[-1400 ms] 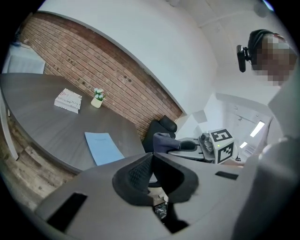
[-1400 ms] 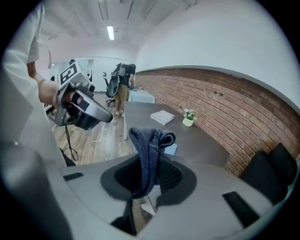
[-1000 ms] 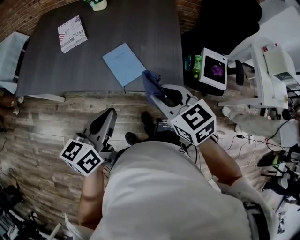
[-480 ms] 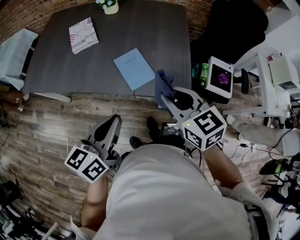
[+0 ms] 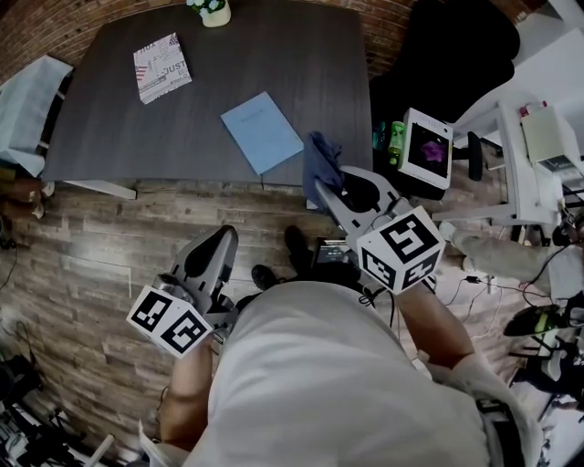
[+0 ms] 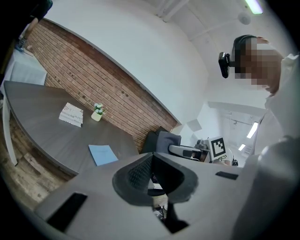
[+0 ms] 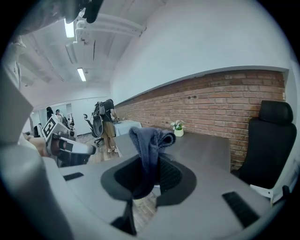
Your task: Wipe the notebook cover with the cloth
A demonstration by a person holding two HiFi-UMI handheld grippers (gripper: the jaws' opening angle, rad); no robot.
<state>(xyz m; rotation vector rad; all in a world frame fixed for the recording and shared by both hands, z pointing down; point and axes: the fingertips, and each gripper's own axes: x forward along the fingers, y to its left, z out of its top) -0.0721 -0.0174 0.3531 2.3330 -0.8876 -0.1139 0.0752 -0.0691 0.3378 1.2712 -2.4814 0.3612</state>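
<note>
Right gripper [image 5: 336,187] nudged closer to counter [image 5: 109,137] edge than second ago; left gripper [image 5: 212,239] barely shifted. White pot [image 5: 215,13] at counter's far edge holds small flowers. Right fingers clamped on dark blue cloth [image 5: 318,157], bunched, poking past fingertips. Blue notebook [image 5: 262,132] flat near counter's front edge, just left of cloth, apart from it. Left fingers together, empty, over wood floor [image 5: 82,264].
</note>
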